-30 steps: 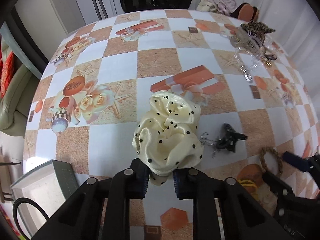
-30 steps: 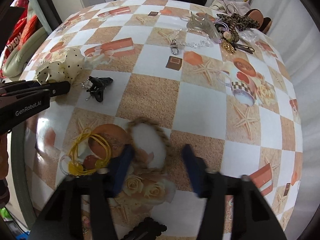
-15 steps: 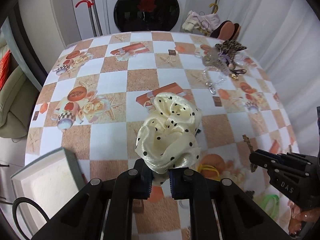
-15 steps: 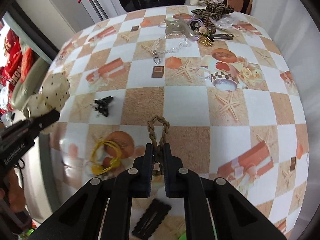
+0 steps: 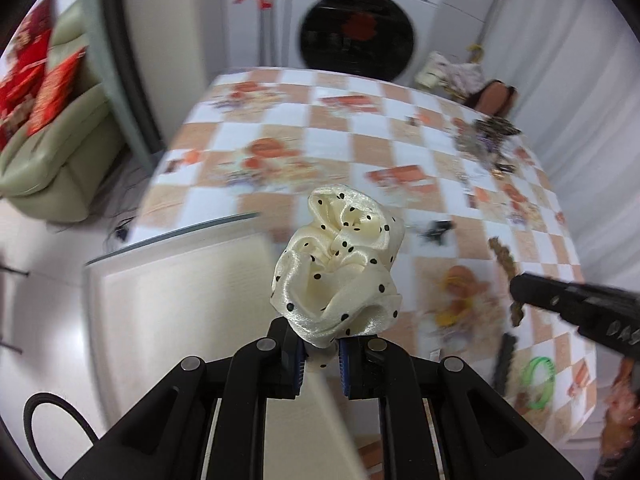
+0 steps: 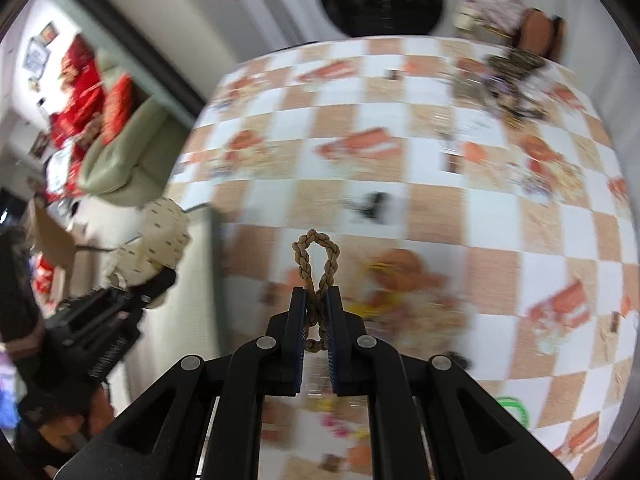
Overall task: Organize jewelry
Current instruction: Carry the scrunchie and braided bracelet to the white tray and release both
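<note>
My left gripper point(image 5: 322, 350) is shut on a cream satin scrunchie with black dots point(image 5: 338, 262), held in the air above a white open box point(image 5: 168, 304) at the table's left edge. My right gripper point(image 6: 317, 304) is shut on a brown braided rope ring point(image 6: 316, 258), squeezed into a figure-eight and lifted off the table. In the left wrist view the right gripper point(image 5: 520, 286) enters from the right with the rope ring point(image 5: 505, 258) in it. In the right wrist view the left gripper point(image 6: 160, 280) holds the scrunchie point(image 6: 160, 236) at the left.
On the checked tablecloth point(image 6: 440, 208) lie a black clip point(image 6: 370, 204), a yellow ring point(image 5: 452, 312), a green bangle point(image 5: 540, 376) and a heap of hair accessories point(image 6: 508, 76) at the far right. Behind the table stands a washing machine point(image 5: 356, 36); a green sofa point(image 5: 52, 152) is at the left.
Both grippers rose off the table. The left carried the scrunchie leftward over the white box. The right shut on the rope ring and lifted it, following to the left.
</note>
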